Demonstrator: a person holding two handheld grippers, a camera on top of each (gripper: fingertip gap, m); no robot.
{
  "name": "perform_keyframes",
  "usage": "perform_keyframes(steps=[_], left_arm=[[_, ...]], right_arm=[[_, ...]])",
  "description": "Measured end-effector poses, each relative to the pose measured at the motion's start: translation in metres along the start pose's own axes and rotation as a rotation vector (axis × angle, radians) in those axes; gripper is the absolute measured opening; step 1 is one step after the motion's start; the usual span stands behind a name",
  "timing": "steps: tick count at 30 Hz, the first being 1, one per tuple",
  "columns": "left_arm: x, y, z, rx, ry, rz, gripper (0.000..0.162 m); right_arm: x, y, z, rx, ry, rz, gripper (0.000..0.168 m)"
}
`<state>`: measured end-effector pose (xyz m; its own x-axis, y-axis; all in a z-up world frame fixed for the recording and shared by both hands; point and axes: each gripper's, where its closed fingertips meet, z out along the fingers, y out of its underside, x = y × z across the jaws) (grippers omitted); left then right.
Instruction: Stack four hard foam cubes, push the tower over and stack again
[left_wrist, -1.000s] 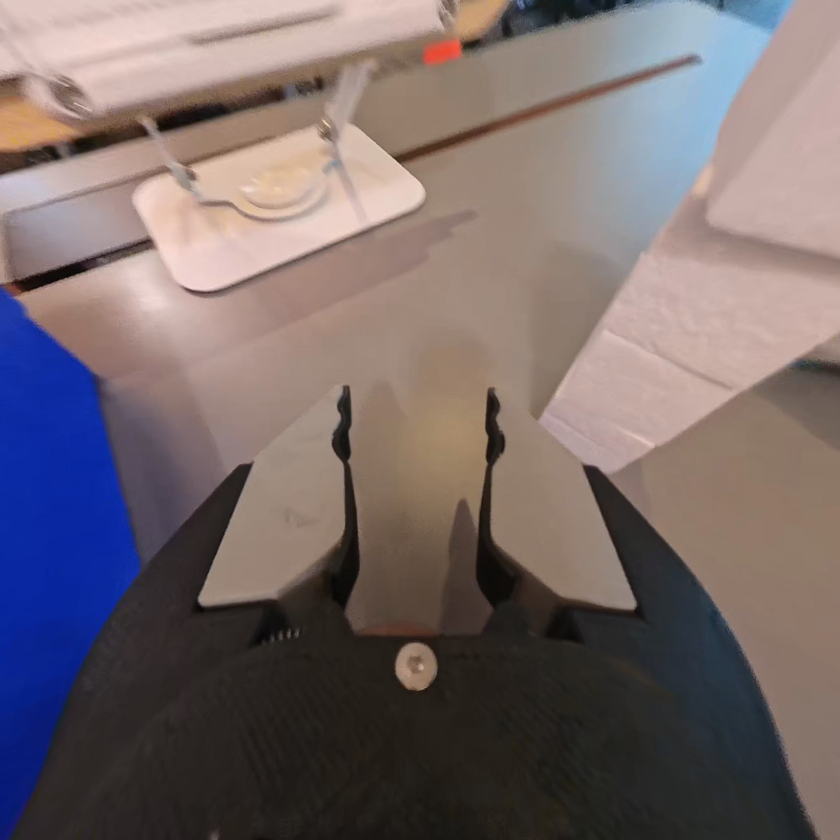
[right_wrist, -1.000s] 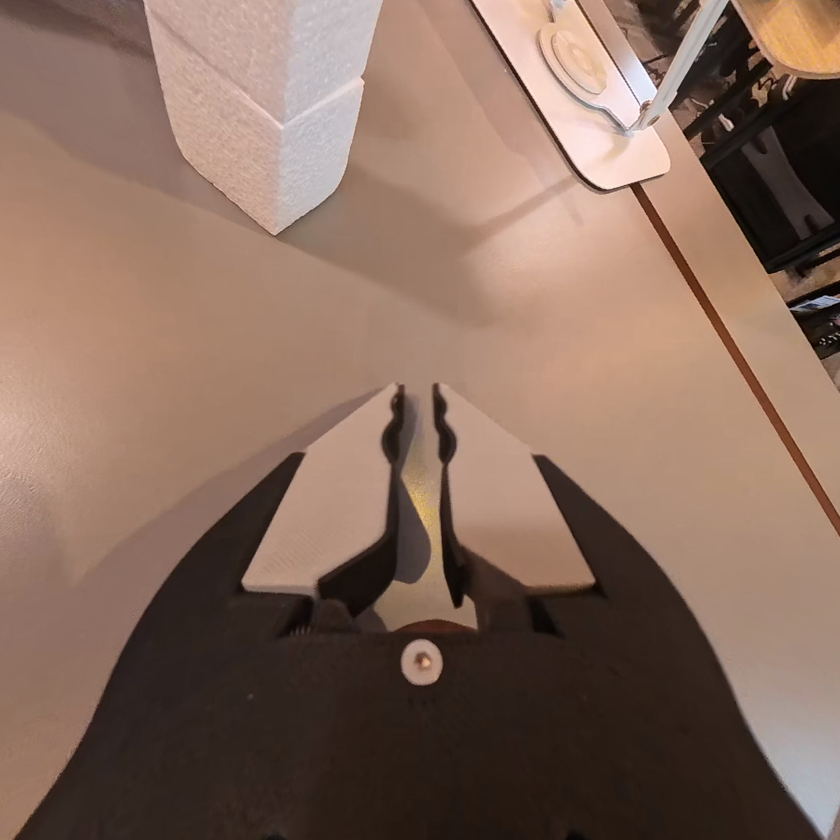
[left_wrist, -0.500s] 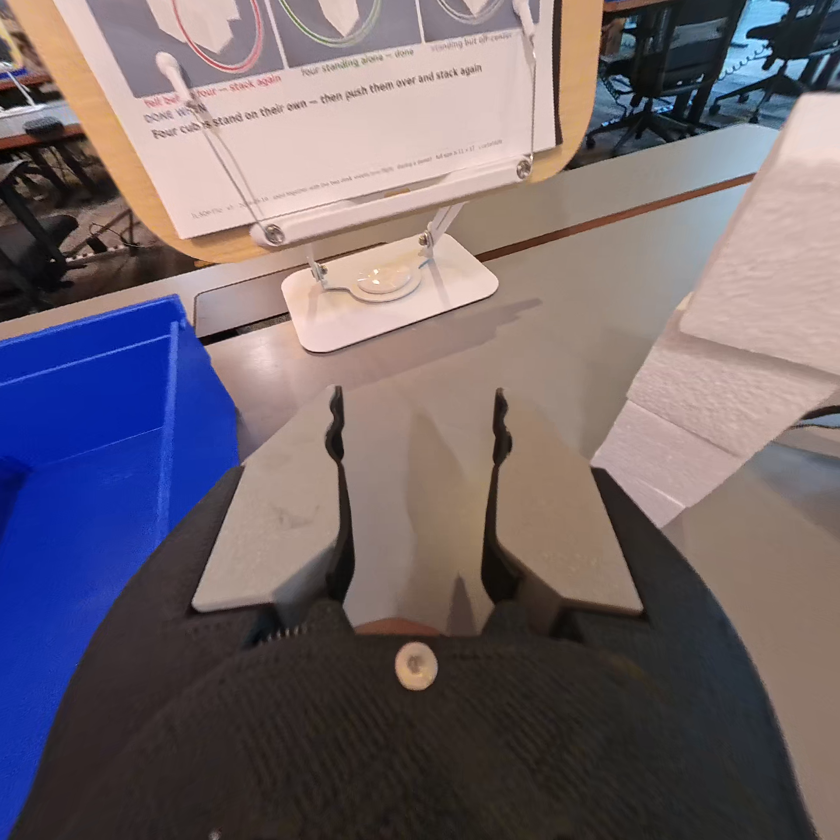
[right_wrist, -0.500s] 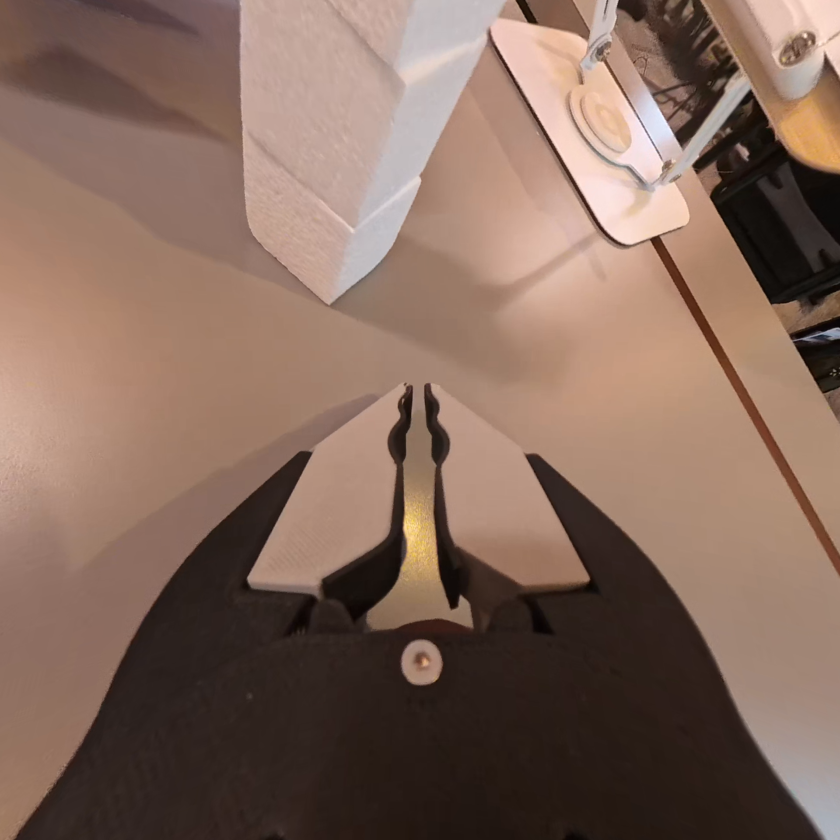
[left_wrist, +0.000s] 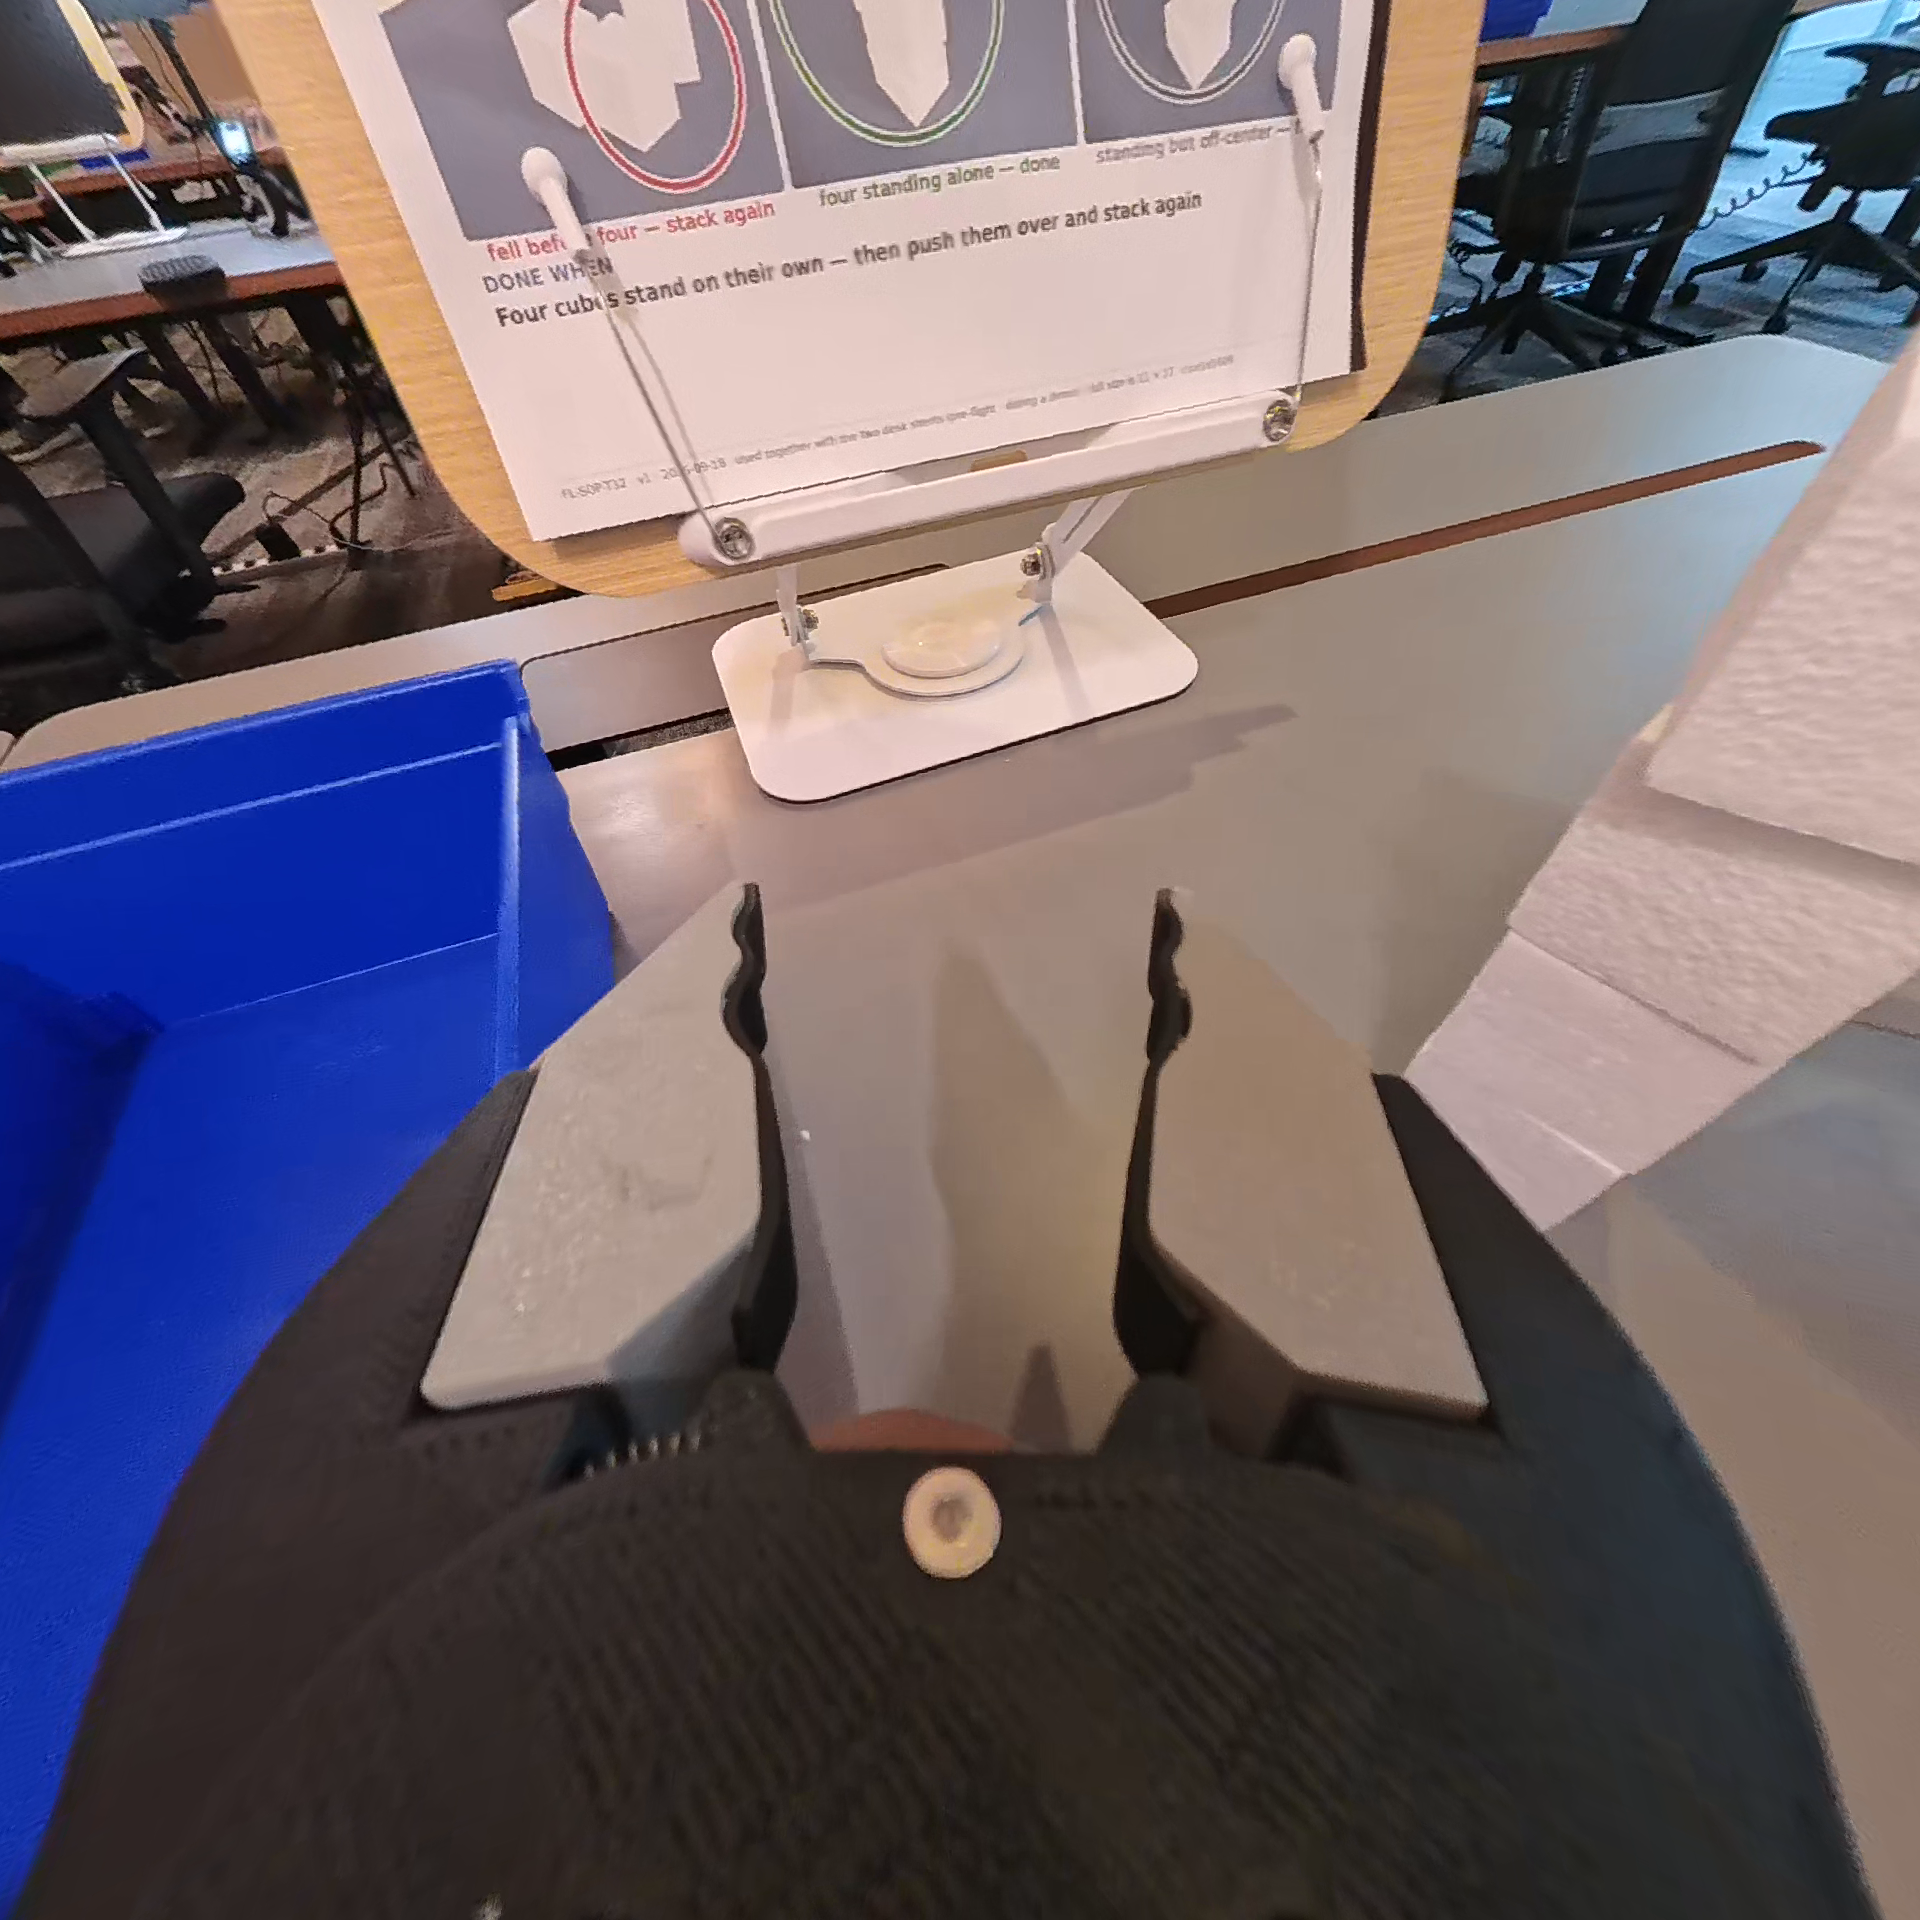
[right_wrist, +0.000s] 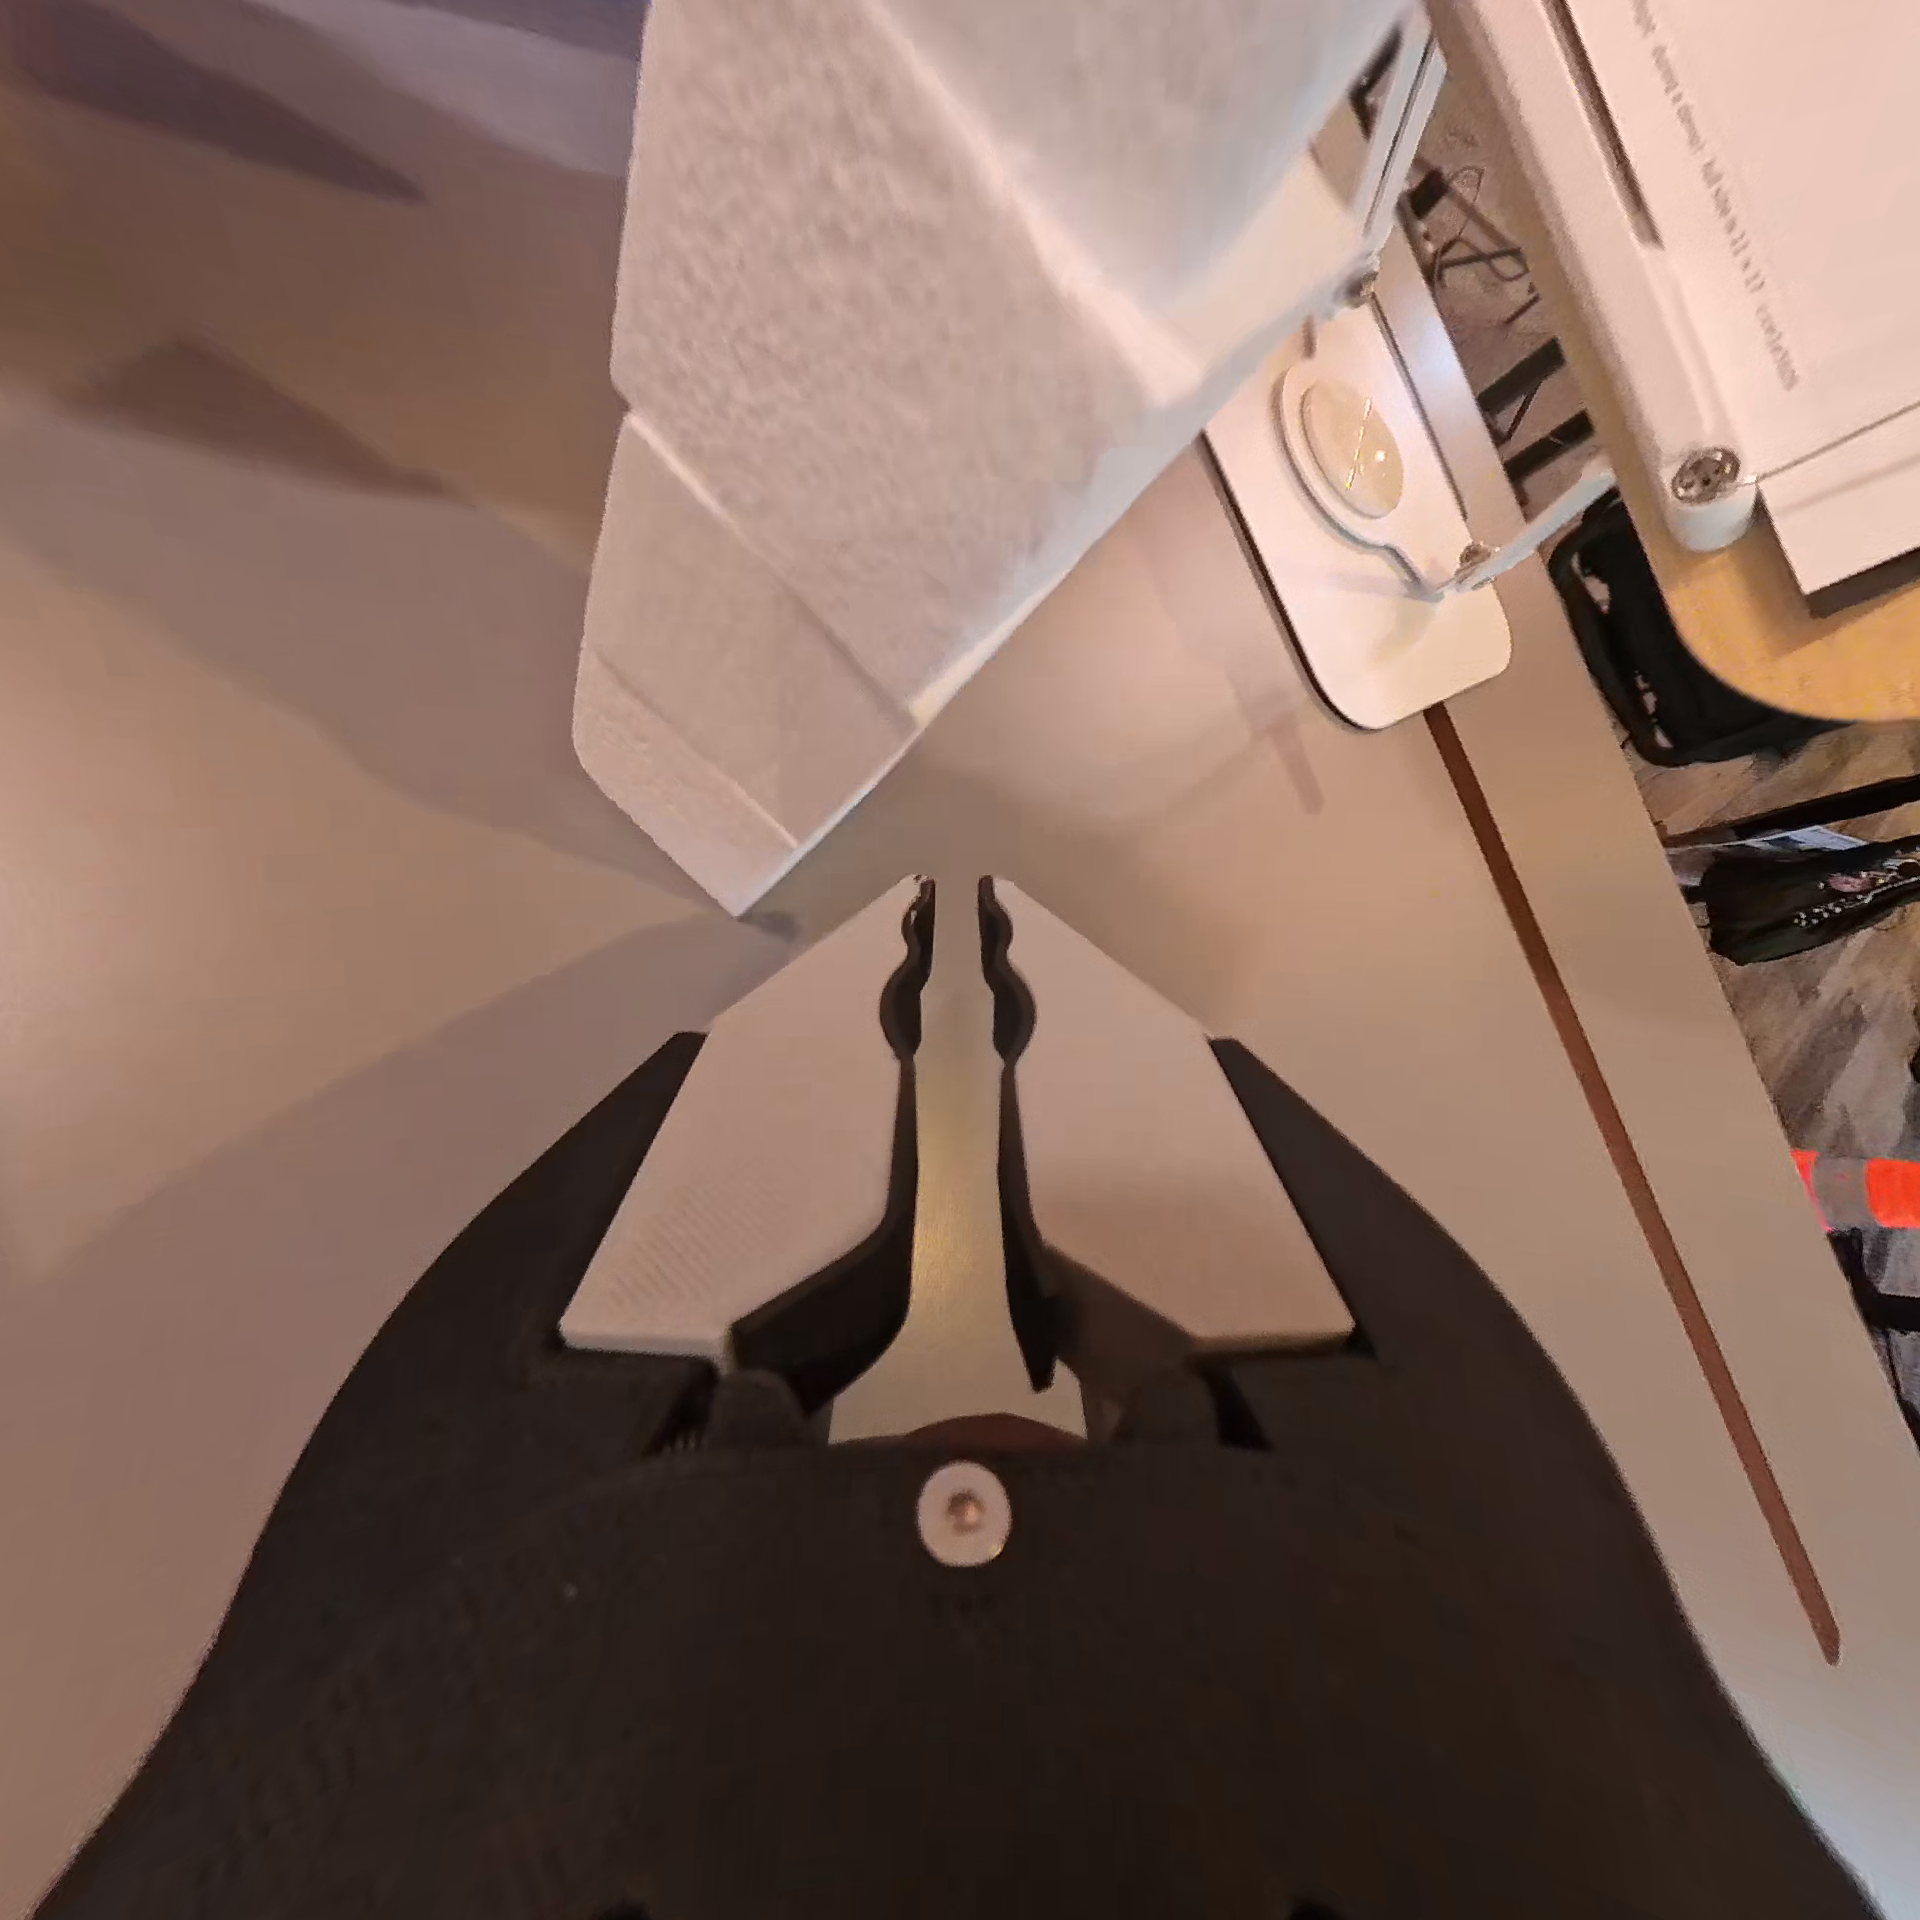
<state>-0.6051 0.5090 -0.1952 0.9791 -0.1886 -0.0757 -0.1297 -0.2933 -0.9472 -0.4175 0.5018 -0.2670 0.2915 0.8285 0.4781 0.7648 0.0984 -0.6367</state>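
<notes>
White hard foam, stacked as a tower (right_wrist: 883, 416) on a grey desk (right_wrist: 260, 987), filling twelve o'clock of the right wrist view. At least three cubes countable; top cut off by the frame, so full count not tellable. Right gripper (right_wrist: 954, 883) low over the desk, fingers nearly clenched with only a narrow slit between them, grasping nothing. Tips now just beside the tower's bottom corner at eleven o'clock, apparently not yet touching. Well apart from it half a second ago, farther still a second ago.

From the left wrist view: same tower (left_wrist: 1714, 935) at three o'clock, off to the side. Left gripper (left_wrist: 956, 904) released, fingers wide apart, empty, hovering above bare desk. Blue bin (left_wrist: 260, 935) at nine o'clock, white document stand (left_wrist: 956, 665) with a printed sheet at twelve o'clock. Both sharp now, after a blurred swing a second ago.

Likely meaning: stacking finished and push-over step about to start, with the closed right fingers as a blunt pusher. Contact this low may slide the base rather than topple the tower; higher contact probably surer.
</notes>
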Motion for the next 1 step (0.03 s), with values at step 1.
perform_keyframes(steps=[1], left_arm=[[-0.0018,0.0,-0.0004,0.001,-0.002,-0.006,0.073]], right_arm=[[-0.0004,-0.0043,0.0008,0.004,-0.002,-0.004,0.006]])
